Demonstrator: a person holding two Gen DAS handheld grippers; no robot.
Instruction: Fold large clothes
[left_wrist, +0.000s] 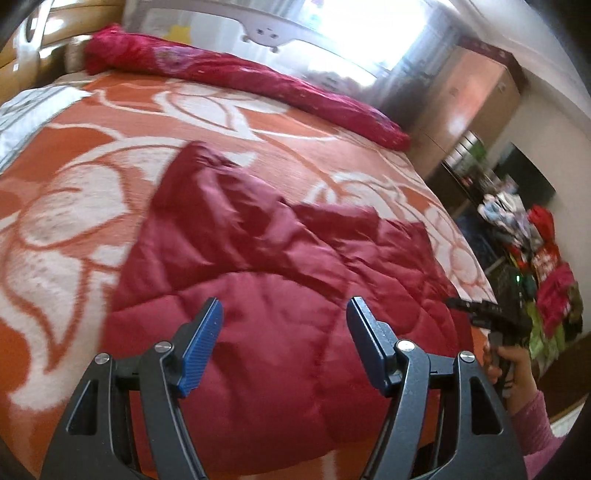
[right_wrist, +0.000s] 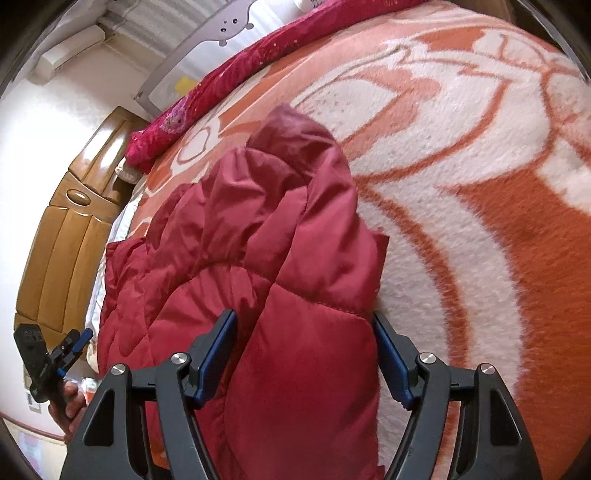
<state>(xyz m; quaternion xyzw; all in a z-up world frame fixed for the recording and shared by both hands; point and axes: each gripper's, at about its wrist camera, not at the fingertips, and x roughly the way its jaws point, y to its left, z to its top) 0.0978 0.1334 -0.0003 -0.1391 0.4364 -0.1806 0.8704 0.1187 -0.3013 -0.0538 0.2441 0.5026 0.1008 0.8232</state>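
Observation:
A dark red quilted puffer jacket (left_wrist: 280, 288) lies spread on the bed, one sleeve reaching toward the far side. My left gripper (left_wrist: 284, 314) hovers open just above its near part, holding nothing. In the right wrist view the jacket (right_wrist: 295, 258) lies bunched, and a padded part runs between the fingers of my right gripper (right_wrist: 304, 328), which is wide open around it, not clamped. The right gripper also shows in the left wrist view (left_wrist: 480, 314) at the jacket's right edge. The left gripper shows in the right wrist view (right_wrist: 55, 354) at the far left.
The bed carries an orange and white floral blanket (left_wrist: 92, 192). A rolled magenta quilt (left_wrist: 258, 81) lies along the far side by a grey bed rail (left_wrist: 266, 37). A wooden headboard (right_wrist: 70, 236) is at one end. A heap of clothes (left_wrist: 546, 266) sits on the floor.

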